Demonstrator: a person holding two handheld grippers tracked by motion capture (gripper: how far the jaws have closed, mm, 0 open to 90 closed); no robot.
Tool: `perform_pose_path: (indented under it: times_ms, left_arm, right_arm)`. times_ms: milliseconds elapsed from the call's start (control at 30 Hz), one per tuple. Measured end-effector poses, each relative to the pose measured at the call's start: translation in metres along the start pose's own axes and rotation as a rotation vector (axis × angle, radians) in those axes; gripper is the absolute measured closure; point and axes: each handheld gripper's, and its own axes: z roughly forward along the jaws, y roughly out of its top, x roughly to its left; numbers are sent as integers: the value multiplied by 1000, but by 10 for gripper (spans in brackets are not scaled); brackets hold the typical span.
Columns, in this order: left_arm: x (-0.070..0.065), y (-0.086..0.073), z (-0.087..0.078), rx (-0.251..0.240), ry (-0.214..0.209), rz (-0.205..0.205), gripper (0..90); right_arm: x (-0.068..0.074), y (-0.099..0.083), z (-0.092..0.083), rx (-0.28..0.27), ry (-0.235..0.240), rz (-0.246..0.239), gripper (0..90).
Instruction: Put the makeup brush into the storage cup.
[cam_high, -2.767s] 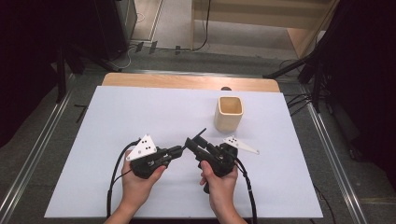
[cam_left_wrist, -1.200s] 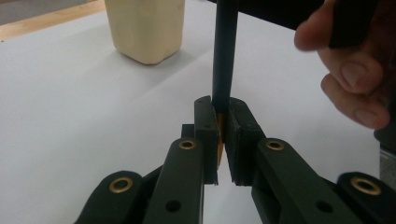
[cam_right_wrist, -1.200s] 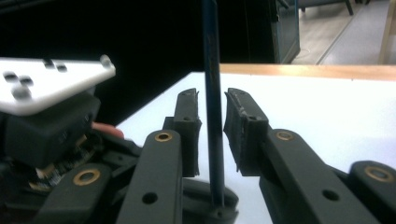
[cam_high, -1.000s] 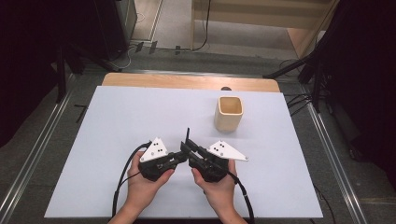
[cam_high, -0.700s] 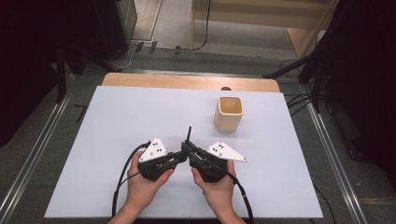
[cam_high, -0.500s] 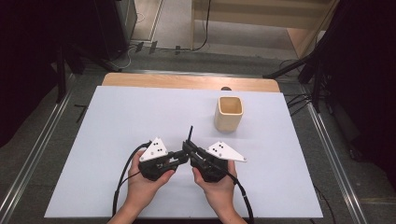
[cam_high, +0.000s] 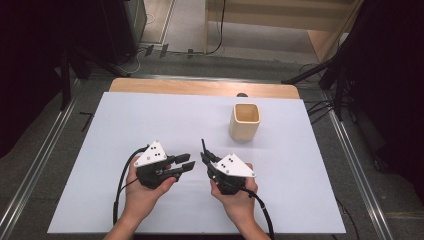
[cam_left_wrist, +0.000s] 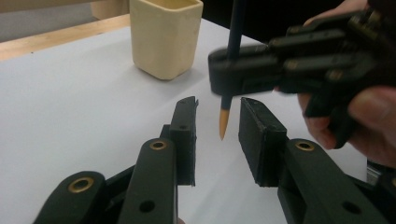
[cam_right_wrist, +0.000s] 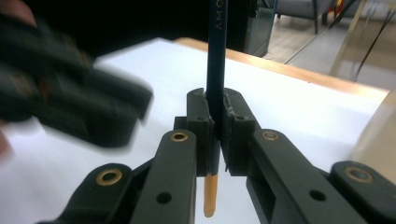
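A dark blue pencil (cam_right_wrist: 217, 56) with an orange-tan lower end stands nearly upright, clamped between the two black jaws of the right hand-held gripper (cam_right_wrist: 215, 122). The pads press on its shaft from both sides, and the pale end pokes out below them. In the left gripper view the same pencil (cam_left_wrist: 232, 46) hangs with its orange end in the gap between the jaws of the left hand-held gripper (cam_left_wrist: 217, 122), touching neither pad. Those jaws stand apart and have just been opening.

From the high view the two grippers sit close together over the near middle of the counter (cam_high: 125, 125), the left hand-held gripper (cam_high: 184, 164) pointing towards the right hand-held gripper (cam_high: 205, 156), each held in one of the person's hands, with a black cable trailing back from each.

A cream, square-sided cup (cam_high: 245, 121) stands upright farther back and to the right, well apart from the grippers.

The counter is covered by a plain white sheet, with a strip of bare wood showing along its far edge. Metal rails run along both sides. Beyond it lie a grey floor, cables, dark stands and pale wooden furniture against a dim background.
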Motion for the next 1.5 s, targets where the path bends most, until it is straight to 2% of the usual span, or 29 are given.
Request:
perform_pose_path:
  times_ms: [67,133,167,233,267,300,467,500,533,567,667,800,867,900,933,967,1000,1033,1067,1100,1167,1200,1233,1267,1300,1400,1467,1500]
  left_arm:
    - [0,3,-3,3,6,3,671]
    - [-2,7,-6,22,24,25,661]
    - [-2,7,-6,22,24,25,661]
    - [-2,9,-7,40,37,36,661]
    - [-2,10,-7,44,39,35,661]
    - [-2,11,-7,47,44,32,661]
    - [1,13,-9,69,61,4,669]
    - [2,13,-8,77,62,-6,683]
    - [2,13,-8,77,62,-6,693]
    - [2,13,-8,85,63,-12,708]
    - [3,12,-2,137,54,-34,738]
    - [3,11,0,144,44,-41,826]
    - [4,11,0,139,19,-45,842]
    - [3,11,1,139,20,-41,852]
    - [3,11,1,141,20,-34,856]
    - [3,10,2,140,26,-28,858]
    - [3,10,2,140,26,-28,859]
    - [4,9,1,130,25,-32,859]
    - [5,9,0,116,25,-40,859]
    - [7,8,-1,104,32,-45,859]
    - [12,5,-6,59,60,-61,859]
    - [12,5,-6,59,60,-61,859]
    - [13,4,-8,45,63,-68,859]
    - [16,3,-11,12,78,-79,859]
    - [16,3,-11,12,78,-79,860]
    - [19,1,-15,-28,91,-92,860]
    - [19,-1,-17,-56,95,-90,860]
    - [19,-1,-17,-65,97,-90,860]
  right_arm:
    - [6,-3,4,22,-15,-84,844]
    - [11,-5,7,38,-20,-173,844]
    - [11,-5,7,38,-20,-173,844]
    - [16,-8,11,51,-35,-243,844]
    - [19,-10,13,62,-51,-312,844]
    - [19,-10,13,62,-51,-312,844]
    - [26,-14,18,68,-85,-464,844]
    - [28,-15,19,72,-91,-522,844]
    - [28,-15,19,72,-91,-522,844]
    - [30,-16,20,79,-111,-574,844]
    - [30,-17,20,82,-136,-637,844]
    - [27,-18,21,83,-158,-722,844]
    - [26,-19,21,76,-159,-736,843]
    - [25,-19,21,75,-152,-738,842]
    - [24,-20,21,75,-148,-732,841]
    - [22,-21,22,62,-145,-719,766]
    - [22,-21,22,62,-145,-719,766]
    - [21,-20,22,39,-133,-665,607]
    - [21,-20,22,33,-132,-629,559]
    - [20,-19,21,36,-121,-591,543]
    - [19,-16,18,30,-52,-477,485]
    - [19,-16,18,30,-52,-477,485]
    - [18,-14,17,19,-20,-422,466]
    - [19,-13,13,2,-6,-332,425]
    - [19,-13,13,2,-6,-332,425]
    - [21,-9,6,-13,11,-198,378]
    - [20,-6,2,-4,24,-79,339]
    - [17,-4,-1,-9,34,28,227]
